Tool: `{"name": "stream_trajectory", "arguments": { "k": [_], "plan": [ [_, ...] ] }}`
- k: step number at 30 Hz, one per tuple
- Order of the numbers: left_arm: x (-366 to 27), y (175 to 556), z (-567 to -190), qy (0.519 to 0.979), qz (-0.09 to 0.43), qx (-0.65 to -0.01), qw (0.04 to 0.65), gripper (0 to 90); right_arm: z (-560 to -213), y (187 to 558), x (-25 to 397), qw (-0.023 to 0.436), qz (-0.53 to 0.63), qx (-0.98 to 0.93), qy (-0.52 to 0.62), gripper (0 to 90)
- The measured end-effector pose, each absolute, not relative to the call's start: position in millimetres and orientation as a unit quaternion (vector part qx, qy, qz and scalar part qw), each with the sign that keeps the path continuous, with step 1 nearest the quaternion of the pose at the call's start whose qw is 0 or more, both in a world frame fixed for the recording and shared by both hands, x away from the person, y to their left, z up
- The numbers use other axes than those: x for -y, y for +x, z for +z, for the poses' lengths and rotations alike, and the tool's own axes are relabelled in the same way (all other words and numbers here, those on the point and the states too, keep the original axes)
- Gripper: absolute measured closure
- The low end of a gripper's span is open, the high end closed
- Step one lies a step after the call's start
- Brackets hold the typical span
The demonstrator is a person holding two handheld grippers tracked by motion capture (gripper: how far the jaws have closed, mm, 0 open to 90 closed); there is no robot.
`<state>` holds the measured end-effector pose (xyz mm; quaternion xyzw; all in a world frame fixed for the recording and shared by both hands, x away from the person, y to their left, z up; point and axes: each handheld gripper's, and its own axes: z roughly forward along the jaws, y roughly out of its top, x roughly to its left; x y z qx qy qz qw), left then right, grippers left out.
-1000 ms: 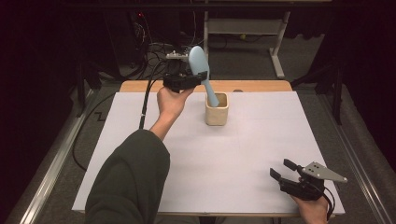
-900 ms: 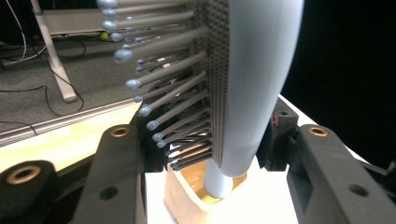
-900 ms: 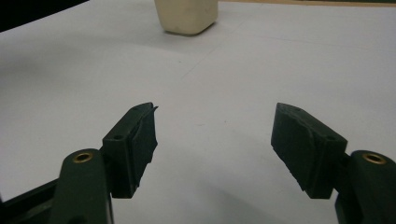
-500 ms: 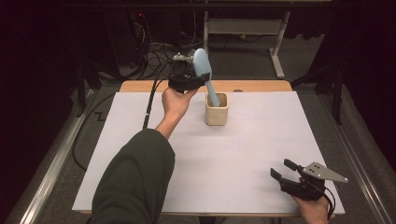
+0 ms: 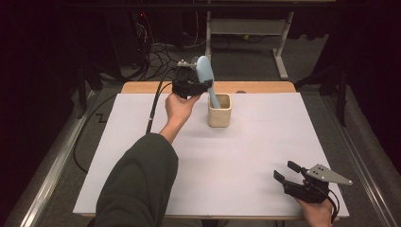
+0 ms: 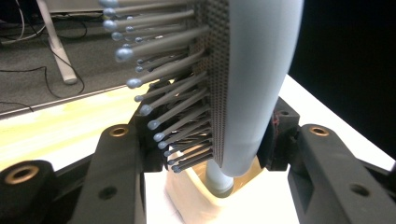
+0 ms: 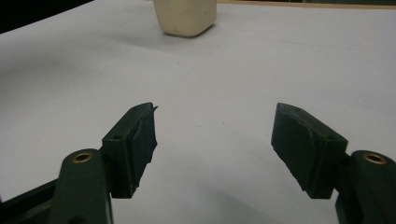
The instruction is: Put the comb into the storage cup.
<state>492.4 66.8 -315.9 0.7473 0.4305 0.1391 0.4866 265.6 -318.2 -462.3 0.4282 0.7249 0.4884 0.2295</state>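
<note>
A light blue hairbrush [image 5: 204, 72] stands tilted with its handle down in a cream cup [image 5: 220, 116] at the table's back middle. My left gripper [image 5: 199, 86] is shut on the brush head. In the left gripper view one jaw presses the bristles and the other the smooth back of the hairbrush [image 6: 261, 70], with the cup [image 6: 187, 203] just below. My right gripper [image 5: 283, 170] rests low near the front right corner, open and holding nothing. The right gripper view has its jaws [image 7: 215, 126] wide apart over bare white surface, the cup [image 7: 187, 16] far ahead.
A white sheet [image 5: 246, 161] covers the table, with a wooden strip [image 5: 265, 87] along the back edge. Black cables [image 5: 161, 52] and a white desk frame [image 5: 281, 42] lie on the floor behind. Metal rails [image 5: 52, 189] run along both sides.
My left gripper has shifted slightly right and down with the hairbrush, sinking the handle a little deeper into the cup. The right gripper has stayed still.
</note>
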Motion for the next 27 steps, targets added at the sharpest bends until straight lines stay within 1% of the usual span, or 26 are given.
{"name": "stream_trajectory", "arguments": {
  "k": [15,27],
  "plan": [
    [-64.0,493.9,-332.6,0.751,0.131,-0.437,0.476,52.8,-462.6,265.8,317.7,0.228,0.487,-0.725,0.429,31.3],
    [-59.7,493.0,-338.4,0.757,0.131,-0.435,0.469,52.4,-462.7,265.9,317.4,0.229,0.487,-0.725,0.429,31.7]
  ]
}}
